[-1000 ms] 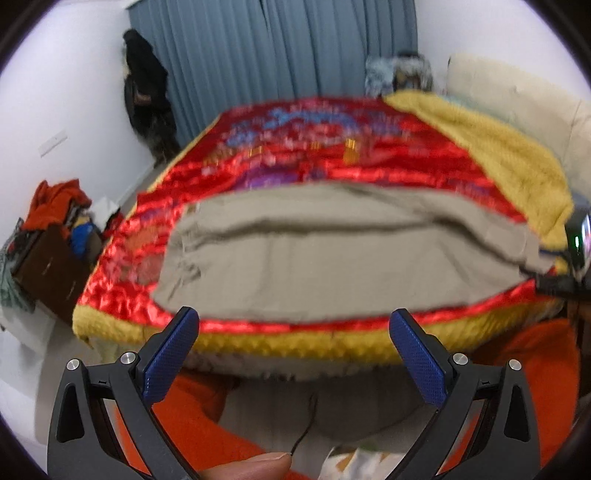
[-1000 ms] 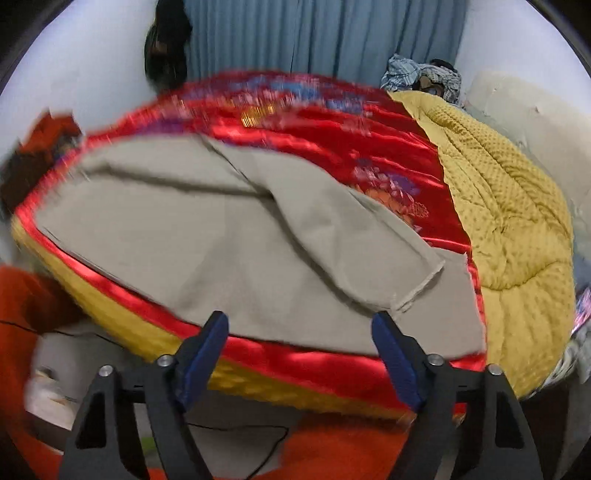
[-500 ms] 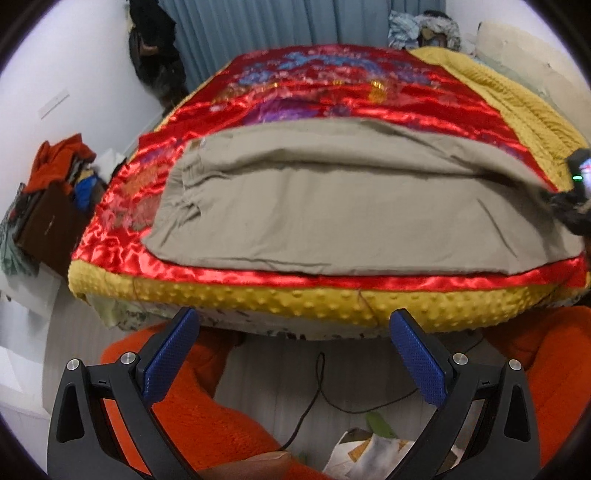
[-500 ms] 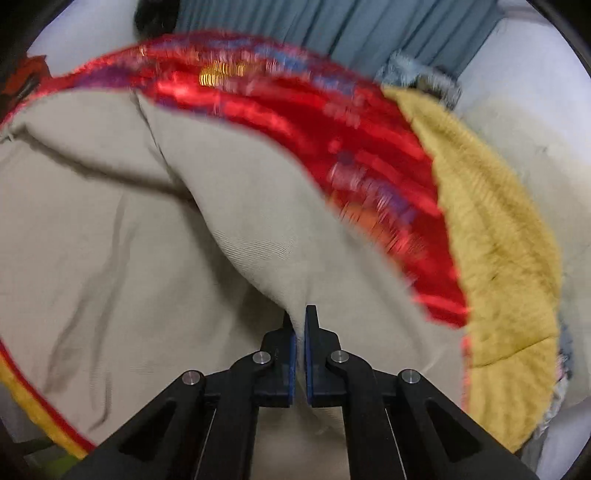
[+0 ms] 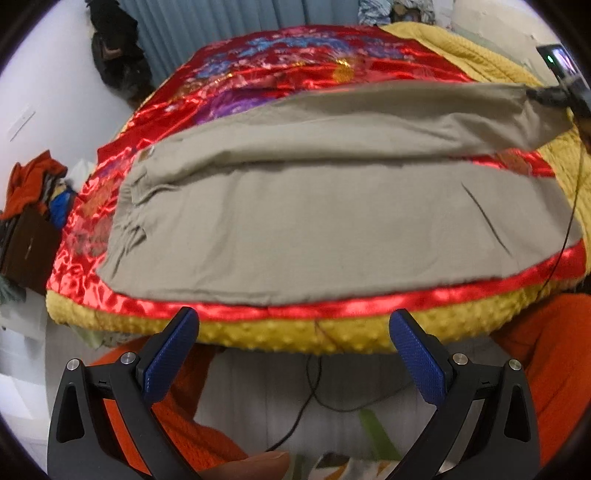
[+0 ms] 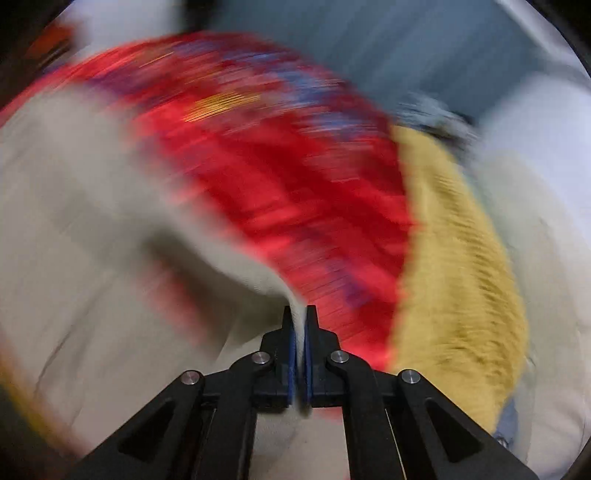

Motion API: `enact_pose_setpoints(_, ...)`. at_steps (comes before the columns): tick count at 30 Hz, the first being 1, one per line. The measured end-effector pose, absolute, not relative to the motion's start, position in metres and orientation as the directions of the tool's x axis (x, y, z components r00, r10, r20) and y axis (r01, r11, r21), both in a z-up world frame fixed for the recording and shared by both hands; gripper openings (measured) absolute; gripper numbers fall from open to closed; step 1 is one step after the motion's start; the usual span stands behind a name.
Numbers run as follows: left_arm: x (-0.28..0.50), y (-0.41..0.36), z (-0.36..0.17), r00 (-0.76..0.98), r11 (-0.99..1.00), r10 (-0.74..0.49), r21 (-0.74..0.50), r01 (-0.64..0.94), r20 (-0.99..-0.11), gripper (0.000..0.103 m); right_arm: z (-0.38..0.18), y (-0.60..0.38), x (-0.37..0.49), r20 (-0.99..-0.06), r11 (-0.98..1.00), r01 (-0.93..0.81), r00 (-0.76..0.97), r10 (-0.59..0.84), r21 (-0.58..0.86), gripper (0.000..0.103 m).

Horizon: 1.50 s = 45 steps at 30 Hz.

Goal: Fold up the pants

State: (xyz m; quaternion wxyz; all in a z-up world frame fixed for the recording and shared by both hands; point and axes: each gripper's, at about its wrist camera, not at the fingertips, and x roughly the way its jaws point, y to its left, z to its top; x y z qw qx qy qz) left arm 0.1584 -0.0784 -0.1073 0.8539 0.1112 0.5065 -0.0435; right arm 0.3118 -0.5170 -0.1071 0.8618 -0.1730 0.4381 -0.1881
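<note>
Beige pants (image 5: 332,229) lie flat along the near edge of a bed with a red satin cover (image 5: 280,70). My left gripper (image 5: 293,347) is open and empty, just short of the bed's yellow edge and apart from the pants. My right gripper (image 6: 300,325) is shut on the hem of the upper pant leg (image 6: 221,258) and holds it lifted above the bed; this view is motion-blurred. In the left wrist view that gripper (image 5: 554,92) shows at far right, with the upper leg (image 5: 369,122) raised off the lower one.
A yellow blanket (image 5: 498,70) covers the bed's right side. Orange fabric (image 5: 554,350) and a black cable (image 5: 314,384) lie below the bed edge. A cluttered brown box (image 5: 26,240) stands left; blue curtains (image 5: 221,22) hang behind.
My right gripper closed on the upper pant leg's hem and lifted it up and away from the lower leg. My left gripper stayed open and moved a little closer to the bed.
</note>
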Motion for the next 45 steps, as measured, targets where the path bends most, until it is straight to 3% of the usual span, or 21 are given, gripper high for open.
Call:
enact_pose_setpoints(1,0.161,-0.076,-0.106,0.491,0.973,0.040,0.147,0.180,-0.870,0.103,-0.100,-0.545,0.326,-0.675,0.840,0.265,0.505,-0.539,-0.473,0.063)
enact_pose_setpoints(2,0.165,-0.072,-0.105,0.501,0.974,0.043,0.147,0.170,-0.864,0.103,-0.094,-0.571,0.339,-0.646,0.784,0.357,0.445,-0.620,-0.508,0.066)
enact_pose_setpoints(4,0.176,-0.061,-0.104,0.526,0.979,0.050,0.146,0.143,-0.849,0.103,-0.090,-0.575,0.346,-0.615,0.748,0.392,0.425,-0.664,-0.536,0.065)
enact_pose_setpoints(7,0.205,-0.044,-0.112,0.557,0.981,0.066,0.155,0.114,-0.828,0.103,-0.094,-0.533,0.350,-0.648,0.830,0.295,0.522,-0.555,-0.473,0.065)
enact_pose_setpoints(11,0.258,-0.024,-0.130,0.637,0.983,0.080,0.166,0.076,-0.767,0.103,-0.122,-0.416,0.377,-0.795,0.983,-0.079,0.601,-0.086,-0.166,0.065)
enact_pose_setpoints(13,0.288,-0.013,-0.148,0.674,0.985,0.076,0.161,0.064,-0.734,0.103,-0.131,-0.352,0.400,-0.813,0.969,-0.240,0.575,0.096,-0.055,0.065)
enact_pose_setpoints(17,0.325,0.010,-0.203,0.651,0.984,0.095,0.168,0.051,-0.753,0.102,-0.142,-0.245,0.462,-0.803,0.881,-0.460,0.481,0.352,0.111,0.063)
enact_pose_setpoints(19,0.329,0.022,-0.229,0.602,0.988,0.079,0.141,0.056,-0.795,0.102,-0.148,-0.203,0.502,-0.815,0.833,-0.536,0.419,0.400,0.134,0.063)
enact_pose_setpoints(21,0.316,0.033,-0.241,0.645,0.996,0.025,0.077,0.053,-0.764,0.102,-0.160,-0.167,0.534,-0.840,0.801,-0.585,0.366,0.401,0.127,0.063)
enact_pose_setpoints(29,0.320,0.028,-0.241,0.659,0.991,0.016,0.098,0.088,-0.752,0.102,-0.223,-0.099,0.642,-0.964,0.668,-0.742,0.126,0.233,0.064,0.054)
enact_pose_setpoints(33,0.321,0.026,-0.242,0.660,0.991,0.014,0.098,0.091,-0.751,0.102,-0.239,-0.091,0.648,-0.989,0.609,-0.792,0.053,0.136,0.041,0.026)
enact_pose_setpoints(34,0.320,0.026,-0.242,0.660,0.991,0.014,0.099,0.091,-0.751,0.102,-0.239,-0.089,0.647,-0.991,0.602,-0.798,0.052,0.122,0.032,0.013)
enact_pose_setpoints(35,0.319,0.027,-0.242,0.661,0.991,0.014,0.099,0.091,-0.750,0.102,-0.238,-0.085,0.644,-0.993,0.583,-0.813,0.066,0.094,0.001,0.009)
enact_pose_setpoints(38,0.318,0.026,-0.242,0.663,0.991,0.014,0.100,0.091,-0.749,0.102,-0.225,-0.062,0.625,-0.971,0.454,-0.862,0.235,-0.038,-0.227,0.007)
enact_pose_setpoints(40,0.317,0.026,-0.242,0.664,0.990,0.013,0.101,0.095,-0.748,0.102,-0.216,-0.041,0.618,-0.878,0.323,-0.817,0.459,-0.138,-0.478,0.006)
enact_pose_setpoints(41,0.316,0.026,-0.242,0.665,0.990,0.014,0.103,0.095,-0.747,0.102,-0.212,-0.028,0.617,-0.788,0.254,-0.746,0.591,-0.172,-0.615,0.005)
enact_pose_setpoints(43,0.317,0.026,-0.242,0.666,0.990,0.014,0.102,0.093,-0.746,0.102,-0.204,-0.009,0.623,-0.696,0.245,-0.654,0.698,-0.171,-0.716,0.008)
enact_pose_setpoints(44,0.317,0.027,-0.242,0.665,0.991,0.012,0.099,0.094,-0.747,0.102,-0.205,-0.002,0.626,-0.671,0.255,-0.625,0.720,-0.177,-0.738,0.013)
enact_pose_setpoints(45,0.316,0.027,-0.242,0.664,0.991,0.011,0.099,0.095,-0.747,0.102,-0.209,0.000,0.628,-0.657,0.265,-0.606,0.728,-0.195,-0.750,0.031)
